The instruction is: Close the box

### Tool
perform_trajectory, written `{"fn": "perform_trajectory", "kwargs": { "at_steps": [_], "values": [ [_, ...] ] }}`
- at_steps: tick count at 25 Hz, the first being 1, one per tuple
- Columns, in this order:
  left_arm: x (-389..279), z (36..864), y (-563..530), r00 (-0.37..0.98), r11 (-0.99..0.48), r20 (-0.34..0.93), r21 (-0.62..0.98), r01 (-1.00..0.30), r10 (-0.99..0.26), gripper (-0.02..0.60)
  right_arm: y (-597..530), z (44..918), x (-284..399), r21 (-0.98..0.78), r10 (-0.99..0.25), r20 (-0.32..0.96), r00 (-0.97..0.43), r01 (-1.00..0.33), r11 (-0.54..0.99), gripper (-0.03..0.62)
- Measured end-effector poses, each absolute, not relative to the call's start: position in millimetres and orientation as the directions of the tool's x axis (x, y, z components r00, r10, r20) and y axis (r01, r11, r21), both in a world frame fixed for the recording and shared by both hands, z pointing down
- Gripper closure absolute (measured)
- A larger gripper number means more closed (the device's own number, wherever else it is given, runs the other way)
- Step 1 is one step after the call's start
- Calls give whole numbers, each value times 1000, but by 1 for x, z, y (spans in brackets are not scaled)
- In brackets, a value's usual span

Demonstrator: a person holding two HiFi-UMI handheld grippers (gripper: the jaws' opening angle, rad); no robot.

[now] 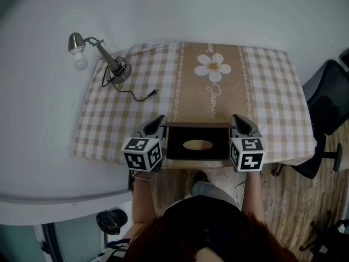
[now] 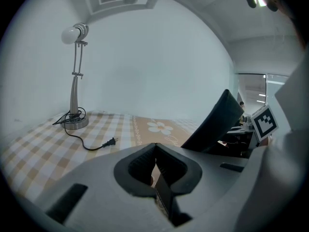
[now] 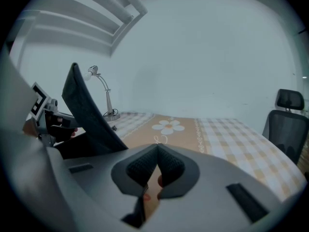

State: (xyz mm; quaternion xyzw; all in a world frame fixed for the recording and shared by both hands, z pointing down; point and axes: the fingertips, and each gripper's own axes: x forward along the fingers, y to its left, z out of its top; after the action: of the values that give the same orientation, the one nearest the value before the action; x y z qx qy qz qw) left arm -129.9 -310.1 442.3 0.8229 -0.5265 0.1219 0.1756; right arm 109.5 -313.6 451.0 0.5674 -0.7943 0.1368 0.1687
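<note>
Right, from the head view I see the box [image 1: 197,145] sitting at the near edge of the checked tablecloth [image 1: 262,91], low in the middle of the frame. The left gripper [image 1: 157,123] is at its left far corner and the right gripper [image 1: 240,122] at its right far corner. I judge that matched hold is there to steady both sides so the lid swings down evenly instead of twisting. The lamp [image 1: 98,53] and its loose plug [image 1: 152,93] lie well apart at the upper left, out of the way, and an office chair [image 1: 327,113] stands at the right edge. In the left gripper view, the lid [image 2: 215,124] rises as a dark tilted panel at centre right, so the box is not yet shut. At the bottom centre, the left gripper [image 2: 155,151] has its jaws drawn together, pinching a thin dark panel that I take to be an edge of the box. In the right gripper view, the same lid [image 3: 87,115] leans up at the left of the frame. The right gripper [image 3: 155,161] has its pads meeting at the top, with a thin dark strip running under them at lower left. That strip is less plain here, but I read it as the same clamp on the box's other side.
</note>
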Motion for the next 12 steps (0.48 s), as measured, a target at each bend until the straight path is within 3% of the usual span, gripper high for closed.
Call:
{"fn": "perform_trajectory", "kwargs": {
  "at_steps": [12],
  "values": [
    [-131,449,-298,395,-349,386,186,-918,-834,555,-303,457,110,-38,-853,440,-282,-955,296,577]
  ]
}}
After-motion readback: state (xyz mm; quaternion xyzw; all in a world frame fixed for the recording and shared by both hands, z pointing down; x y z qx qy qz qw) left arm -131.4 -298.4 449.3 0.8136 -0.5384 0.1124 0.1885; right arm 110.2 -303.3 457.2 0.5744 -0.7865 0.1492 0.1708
